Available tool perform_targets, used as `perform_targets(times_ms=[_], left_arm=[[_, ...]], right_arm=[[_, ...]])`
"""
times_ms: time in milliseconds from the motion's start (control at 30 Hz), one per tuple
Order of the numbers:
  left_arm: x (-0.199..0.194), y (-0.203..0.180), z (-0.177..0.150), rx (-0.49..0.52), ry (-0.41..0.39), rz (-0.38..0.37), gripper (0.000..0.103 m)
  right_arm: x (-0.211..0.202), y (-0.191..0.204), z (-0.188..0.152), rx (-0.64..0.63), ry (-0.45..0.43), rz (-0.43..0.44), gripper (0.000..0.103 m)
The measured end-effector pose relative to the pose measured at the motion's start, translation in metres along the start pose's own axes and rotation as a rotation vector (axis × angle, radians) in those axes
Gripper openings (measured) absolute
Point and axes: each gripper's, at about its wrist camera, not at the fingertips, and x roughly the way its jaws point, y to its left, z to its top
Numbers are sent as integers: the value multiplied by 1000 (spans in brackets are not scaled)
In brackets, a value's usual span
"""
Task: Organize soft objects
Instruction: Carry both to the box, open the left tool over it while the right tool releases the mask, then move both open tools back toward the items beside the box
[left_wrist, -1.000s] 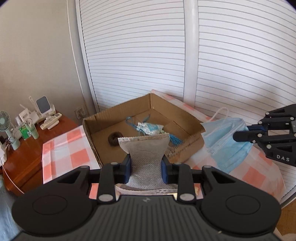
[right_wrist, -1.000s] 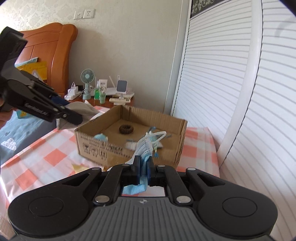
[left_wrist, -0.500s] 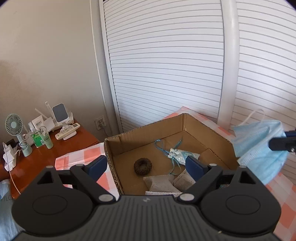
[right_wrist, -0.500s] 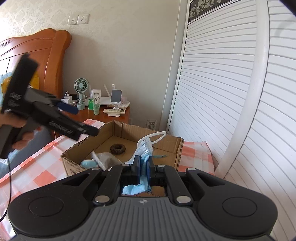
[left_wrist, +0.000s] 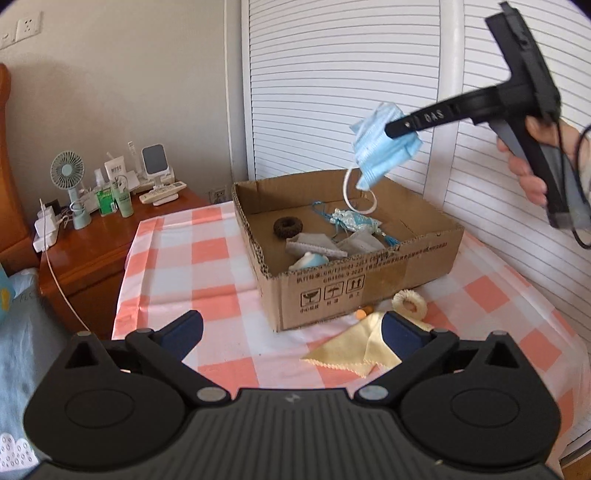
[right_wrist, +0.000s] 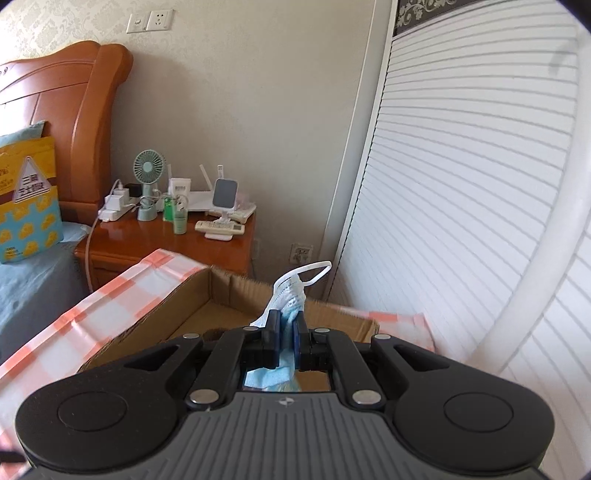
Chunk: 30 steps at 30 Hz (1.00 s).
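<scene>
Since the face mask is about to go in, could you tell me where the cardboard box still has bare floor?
The cardboard box has bare floor along its far wall and right end, beyond the blue tasselled sachet. The near left corner is crowded: grey pouches and dark ring. The right claw holds the face mask above it.

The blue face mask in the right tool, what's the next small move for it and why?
Probably lower it a little and let go. The right tool is pinching the face mask in the air above the open cardboard box, where other soft items already lie, so it should drop inside.
</scene>
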Motion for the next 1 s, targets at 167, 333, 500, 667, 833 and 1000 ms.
perform_targets(times_ms=[167, 333, 500, 667, 833, 1000], left_arm=[[-1, 9, -10, -49, 13, -13, 102], [-3, 16, -16, -66, 21, 2, 102], [-7, 17, -18, -65, 22, 14, 102], [-14, 12, -18, -59, 14, 25, 102], [-20, 6, -19, -45, 11, 27, 102], [-24, 0, -21, -34, 13, 22, 102]], right_arm=[[47, -5, 19, 37, 61, 1, 54], [48, 1, 6, 81, 81, 3, 99], [22, 13, -7, 93, 115, -1, 103], [-11, 26, -23, 78, 114, -30, 103], [-37, 33, -44, 92, 119, -49, 103], [-47, 33, -74, 165, 156, -76, 103]])
